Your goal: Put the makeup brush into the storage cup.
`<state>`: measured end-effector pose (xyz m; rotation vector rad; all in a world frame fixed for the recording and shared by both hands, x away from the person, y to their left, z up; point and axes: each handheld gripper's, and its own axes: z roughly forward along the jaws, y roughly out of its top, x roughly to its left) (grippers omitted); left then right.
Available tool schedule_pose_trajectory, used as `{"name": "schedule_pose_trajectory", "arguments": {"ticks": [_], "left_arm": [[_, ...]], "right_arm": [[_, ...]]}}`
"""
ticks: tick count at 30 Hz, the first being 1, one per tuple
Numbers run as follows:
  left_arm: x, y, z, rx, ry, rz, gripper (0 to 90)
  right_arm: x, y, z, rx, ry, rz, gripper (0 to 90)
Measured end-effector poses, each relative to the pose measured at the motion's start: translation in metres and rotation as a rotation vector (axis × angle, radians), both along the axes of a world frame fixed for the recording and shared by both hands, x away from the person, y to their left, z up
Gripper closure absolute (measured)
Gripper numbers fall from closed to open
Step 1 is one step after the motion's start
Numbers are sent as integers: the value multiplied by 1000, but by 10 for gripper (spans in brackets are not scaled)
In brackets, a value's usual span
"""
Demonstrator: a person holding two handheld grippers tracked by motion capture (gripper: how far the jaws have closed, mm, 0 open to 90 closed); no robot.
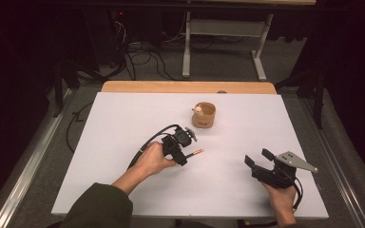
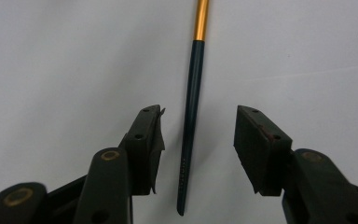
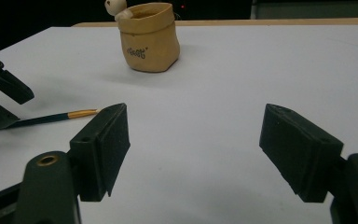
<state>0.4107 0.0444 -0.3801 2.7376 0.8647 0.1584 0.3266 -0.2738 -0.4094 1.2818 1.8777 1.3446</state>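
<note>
One brush (image 2: pixel 192 93), one tan pot (image 1: pixel 204 114), two grippers. Lying flat between the left gripper (image 2: pixel 198 140) pads, untouched, long axis straight ahead, gold ferrule leading. Right gripper (image 3: pixel 193 154) gaping wide, empty.

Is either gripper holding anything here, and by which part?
Nothing is held. The left gripper straddles the brush handle without touching it; the right gripper is open.

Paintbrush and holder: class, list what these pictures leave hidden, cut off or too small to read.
- Paintbrush: bristle end cut off by the top edge in the left gripper view; in the right gripper view the right tool's finger covers it.
- Tan holder: inside hidden by its wall.
- Holder's print: too small to read.
- Figure on the rim: cropped by the top edge.
</note>
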Motion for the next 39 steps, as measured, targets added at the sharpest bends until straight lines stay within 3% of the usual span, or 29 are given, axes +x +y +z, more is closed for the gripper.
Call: {"name": "schedule_pose_trajectory", "arguments": {"ticks": [13,39], "left_arm": [[4,-1,-7,38,33,14,594],[5,-4,-16,61,67,5,712]], "right_arm": [[0,0,0,1,-2,4,259],[0,1,0,-5,-4,8,259]]}}
